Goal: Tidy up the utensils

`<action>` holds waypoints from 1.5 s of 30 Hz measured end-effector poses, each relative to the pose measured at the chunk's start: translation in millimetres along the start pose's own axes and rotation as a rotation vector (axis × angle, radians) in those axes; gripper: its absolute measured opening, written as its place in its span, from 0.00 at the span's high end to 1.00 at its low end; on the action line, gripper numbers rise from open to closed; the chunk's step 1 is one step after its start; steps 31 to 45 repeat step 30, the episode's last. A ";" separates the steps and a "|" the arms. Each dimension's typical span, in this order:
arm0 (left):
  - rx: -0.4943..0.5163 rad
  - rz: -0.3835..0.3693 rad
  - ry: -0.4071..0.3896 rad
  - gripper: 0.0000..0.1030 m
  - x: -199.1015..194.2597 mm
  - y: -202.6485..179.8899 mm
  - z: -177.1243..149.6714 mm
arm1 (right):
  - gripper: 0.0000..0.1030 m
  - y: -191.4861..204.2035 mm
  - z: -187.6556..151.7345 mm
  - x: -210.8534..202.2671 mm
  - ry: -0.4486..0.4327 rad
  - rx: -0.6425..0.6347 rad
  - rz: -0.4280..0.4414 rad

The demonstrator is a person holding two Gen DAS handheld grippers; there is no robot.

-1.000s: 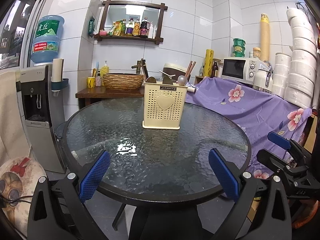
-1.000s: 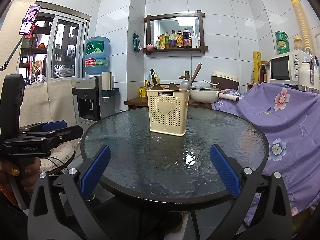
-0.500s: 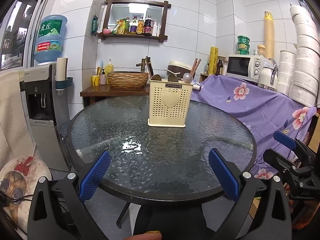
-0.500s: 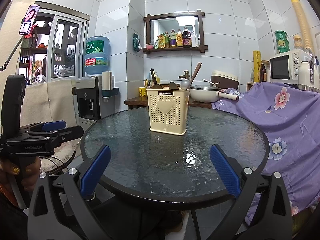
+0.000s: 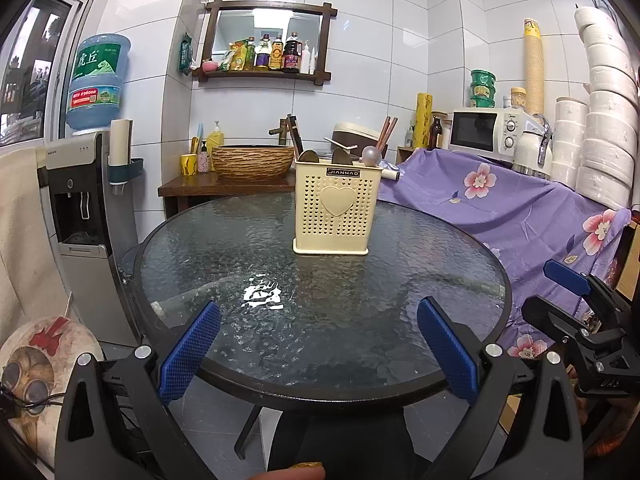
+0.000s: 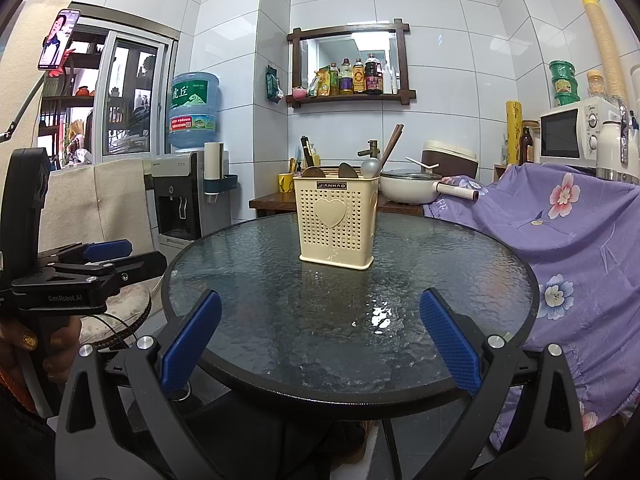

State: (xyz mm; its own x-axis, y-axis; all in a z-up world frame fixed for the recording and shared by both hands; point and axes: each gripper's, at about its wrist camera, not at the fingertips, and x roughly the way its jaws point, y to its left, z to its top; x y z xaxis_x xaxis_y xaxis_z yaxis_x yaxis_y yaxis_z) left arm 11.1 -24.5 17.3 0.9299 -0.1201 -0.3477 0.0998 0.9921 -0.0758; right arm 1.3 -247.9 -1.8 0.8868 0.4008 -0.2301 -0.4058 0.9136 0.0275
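Both tools hung wide open and empty: the left tool (image 5: 318,344) had drifted a touch rightward since a second ago, the right tool (image 6: 320,340) barely budged. The cream utensil holder (image 5: 335,208) stood upright mid glass surface (image 5: 280,320), spoons (image 5: 372,156) poking out, unmoved.

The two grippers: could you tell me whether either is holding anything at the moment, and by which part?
Neither holds anything: the left gripper and right gripper are both open and empty, short of the utensil holder.
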 end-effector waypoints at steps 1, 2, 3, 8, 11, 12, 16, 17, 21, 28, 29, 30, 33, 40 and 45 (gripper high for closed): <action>0.001 0.000 0.000 0.06 0.0 0.1 0.0 | 0.05 -0.3 0.5 0.4 -0.001 0.000 0.000; 0.000 -0.001 0.000 0.06 -0.1 0.3 0.0 | 0.05 -0.3 0.6 0.5 -0.001 -0.001 -0.001; -0.001 -0.002 0.000 0.06 -0.1 0.4 0.0 | 0.05 0.0 0.1 0.1 -0.001 -0.001 -0.001; 0.000 -0.003 0.001 0.06 0.1 0.0 0.1 | 0.05 -0.8 -0.3 0.8 0.002 0.000 0.000; 0.000 -0.007 0.000 0.06 0.1 -0.5 0.0 | 0.05 -0.3 -1.1 0.3 0.001 0.000 0.000; 0.000 -0.010 0.000 0.06 0.2 -0.6 -0.1 | 0.05 -0.6 -0.7 0.7 0.002 0.001 0.000; 0.006 -0.009 -0.003 0.06 0.1 -1.1 -0.8 | 0.05 -0.4 -1.4 -0.4 0.003 0.002 -0.002; 0.006 -0.009 -0.003 0.06 0.0 -1.5 -1.0 | 0.05 -0.5 -1.2 -0.6 0.003 0.002 -0.004; -0.012 -0.025 -0.010 0.06 -0.8 -0.8 -0.8 | 0.05 -1.2 -0.7 -1.9 0.002 0.004 -0.006; -0.002 -0.024 -0.004 0.06 0.2 -4.9 -0.4 | 0.05 -1.3 1.4 -0.7 0.006 0.000 0.001; -0.006 -0.026 -0.007 0.06 -0.4 -4.4 -0.5 | 0.05 -1.1 1.5 -0.6 0.006 -0.001 0.001; -0.012 -0.031 -0.004 0.06 0.1 -4.1 0.0 | 0.05 -1.0 1.5 -0.9 0.006 -0.002 0.001; -0.012 -0.031 -0.004 0.06 0.1 -4.1 0.0 | 0.05 -1.0 1.5 -0.9 0.006 -0.002 0.001; -0.012 -0.031 -0.004 0.06 0.1 -4.1 0.0 | 0.05 -1.0 1.5 -0.9 0.006 -0.002 0.001; -0.012 -0.031 -0.004 0.06 0.1 -4.1 0.0 | 0.05 -1.0 1.5 -0.9 0.006 -0.002 0.001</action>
